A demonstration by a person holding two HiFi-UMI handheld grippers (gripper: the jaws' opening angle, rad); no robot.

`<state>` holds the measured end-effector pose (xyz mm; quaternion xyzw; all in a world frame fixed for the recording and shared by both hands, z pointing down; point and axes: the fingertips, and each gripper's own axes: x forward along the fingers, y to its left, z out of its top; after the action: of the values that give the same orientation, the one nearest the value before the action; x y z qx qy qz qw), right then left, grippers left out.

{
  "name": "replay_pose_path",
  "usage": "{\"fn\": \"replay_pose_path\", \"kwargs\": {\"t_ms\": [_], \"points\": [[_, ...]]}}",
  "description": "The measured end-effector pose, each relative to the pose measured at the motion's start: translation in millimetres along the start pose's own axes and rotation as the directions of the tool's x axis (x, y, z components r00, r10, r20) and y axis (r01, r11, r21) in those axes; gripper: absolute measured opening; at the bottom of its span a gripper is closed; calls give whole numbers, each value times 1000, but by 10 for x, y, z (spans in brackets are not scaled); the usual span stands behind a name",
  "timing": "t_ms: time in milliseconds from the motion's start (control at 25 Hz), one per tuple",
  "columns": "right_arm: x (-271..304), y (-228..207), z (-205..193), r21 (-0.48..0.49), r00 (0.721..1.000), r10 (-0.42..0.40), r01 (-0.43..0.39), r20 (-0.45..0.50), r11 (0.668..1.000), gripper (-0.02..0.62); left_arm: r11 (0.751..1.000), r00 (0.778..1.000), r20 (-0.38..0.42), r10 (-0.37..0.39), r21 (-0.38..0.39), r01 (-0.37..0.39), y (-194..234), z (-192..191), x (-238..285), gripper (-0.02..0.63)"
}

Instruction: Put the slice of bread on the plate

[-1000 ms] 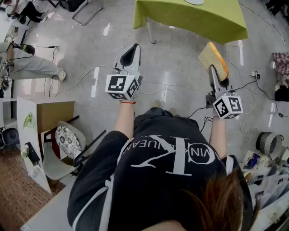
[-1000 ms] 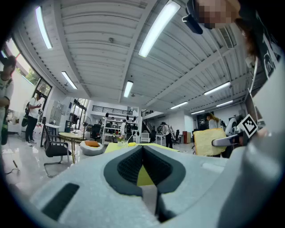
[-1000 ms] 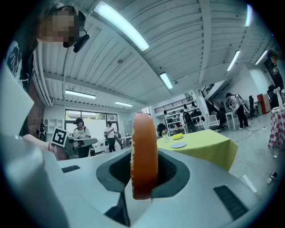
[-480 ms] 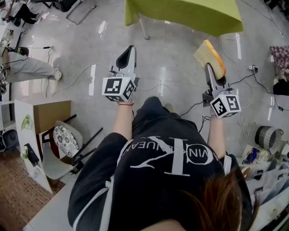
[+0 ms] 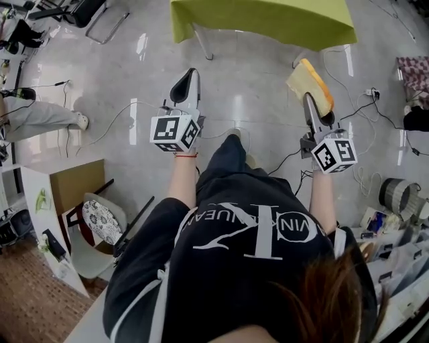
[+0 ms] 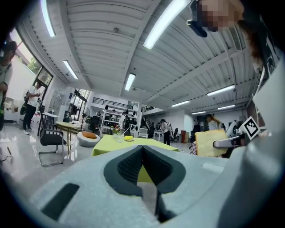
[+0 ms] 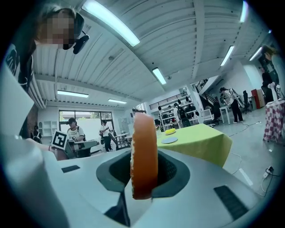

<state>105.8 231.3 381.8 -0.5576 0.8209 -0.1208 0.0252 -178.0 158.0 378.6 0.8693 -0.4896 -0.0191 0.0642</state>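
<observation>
at the upper right of the head view, the slice of bread [image 5: 308, 80] is held on edge in the right gripper [image 5: 312, 104], above the floor [image 5: 120, 74] and short of the green desk [image 5: 268, 20] at the top of the frame. in the right gripper view the fingers [image 7: 173, 171] are seen pressed narrow on one edge of the slice, with much of it standing free. the plate [image 7: 169, 140] is made out as a pale disc on the desk, right of centre in that view, with a yellow thing [image 7: 170, 131] just behind it; both are well apart from the bread. at centre left of the head view the left gripper [image 5: 188, 79] is carried empty, its fingers [image 6: 127, 167] brought together with nothing between them. the carry is judged under way, the set-down not yet begun. risks from here: the soft slice could be bent, torn or tipped out by a pinch so near its edge; cables [image 5: 120, 115] across the floor could be caught underfoot; a release made too early could leave the bread on the cloth, not the plate.
</observation>
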Motion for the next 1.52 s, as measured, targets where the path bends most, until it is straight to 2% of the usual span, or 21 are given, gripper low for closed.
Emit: {"fn": "replay_pose_path", "kwargs": {"t_ms": [320,480,1000,1200,1520], "points": [[576,-165,249,19,998,-1,0,70,1000,97,1000,999,24,-28,14,28,317,151,550,6],[721,-212,252,32,996,-20,18,83,999,97,998,998,15,-61,17,60,373,146,746,6],[761,-599,161,75,994,-107,105,26,992,97,990,989,-57,-139,-32,137,213,-93,1297,6],[995,-791,176,81,997,-76,75,18,994,97,992,990,-71,-119,-45,116,269,-157,1546,6],[1641,-1171,476,106,998,-2,-4,58,994,97,997,996,-50,-74,-34,72,425,37,2159,6]]}}
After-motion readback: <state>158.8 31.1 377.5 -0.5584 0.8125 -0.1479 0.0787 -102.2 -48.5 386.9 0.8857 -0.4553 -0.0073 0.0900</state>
